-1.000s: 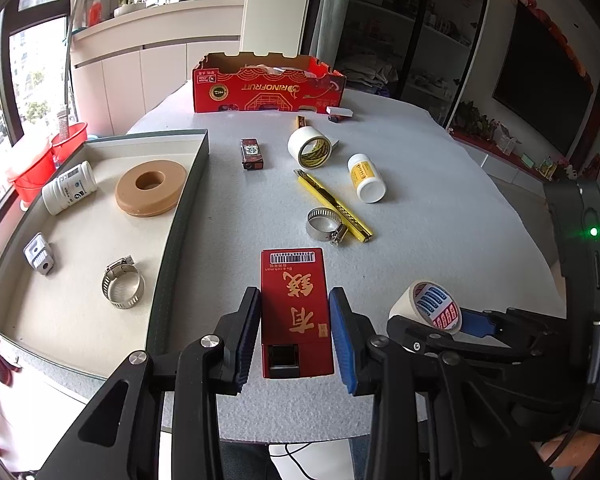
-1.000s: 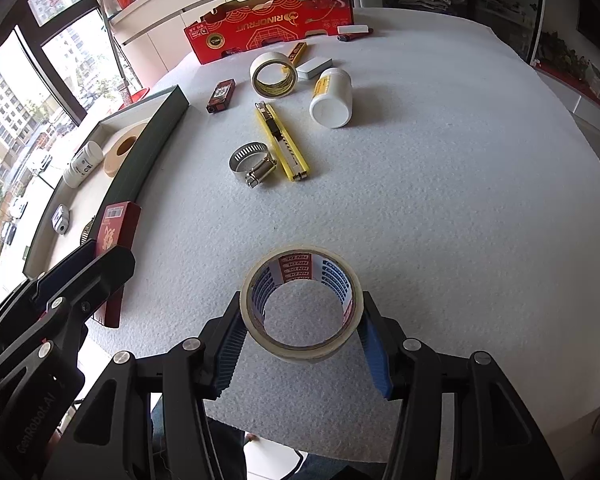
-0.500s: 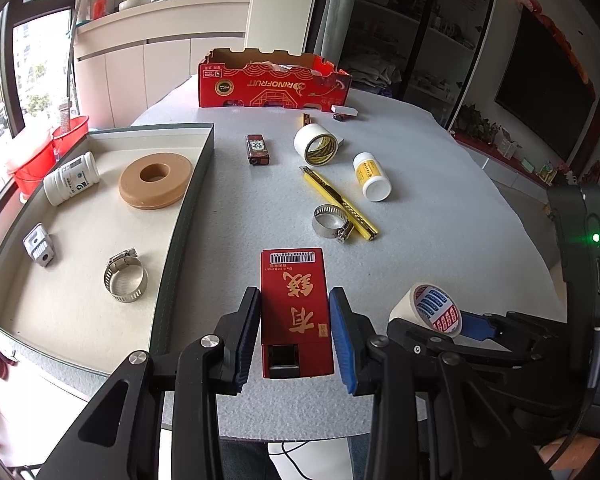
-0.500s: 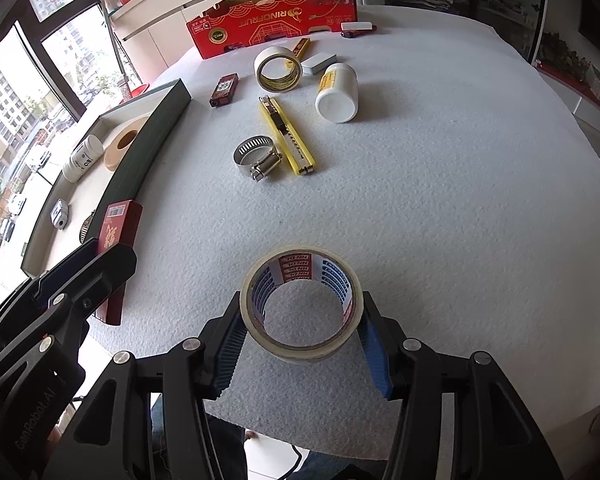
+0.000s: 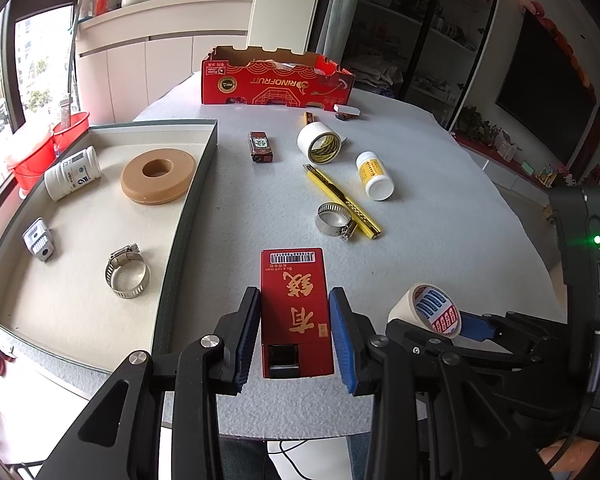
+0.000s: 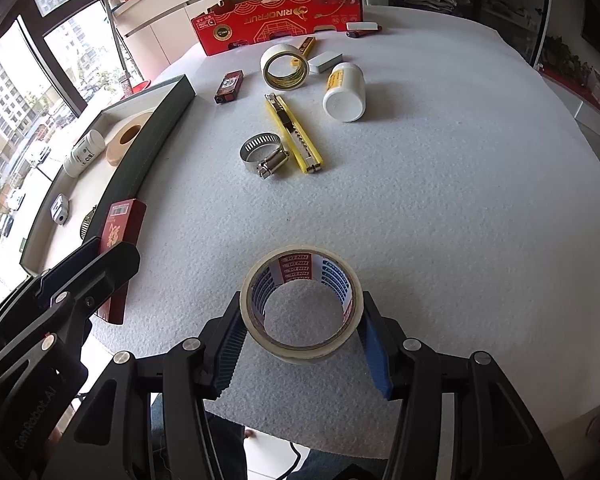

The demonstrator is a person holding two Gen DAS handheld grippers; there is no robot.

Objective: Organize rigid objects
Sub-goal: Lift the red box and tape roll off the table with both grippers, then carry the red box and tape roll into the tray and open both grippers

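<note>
Right — my left gripper (image 5: 294, 334) is clamped on the flat red box with gold lettering (image 5: 294, 312), just beside the green-rimmed tray (image 5: 180, 236); my right gripper (image 6: 302, 334) squeezes the cream tape roll (image 6: 302, 304) — over the white felt table (image 6: 440, 184).

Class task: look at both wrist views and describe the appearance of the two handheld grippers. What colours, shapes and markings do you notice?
Both the left gripper and the right gripper have angular black plastic linkage arms joined by round silver bolts. Each finger carries a ribbed blue pad. The left gripper's body, seen from the right wrist view, bears pale lettering. A green indicator light glows on the right gripper's black housing.
</note>
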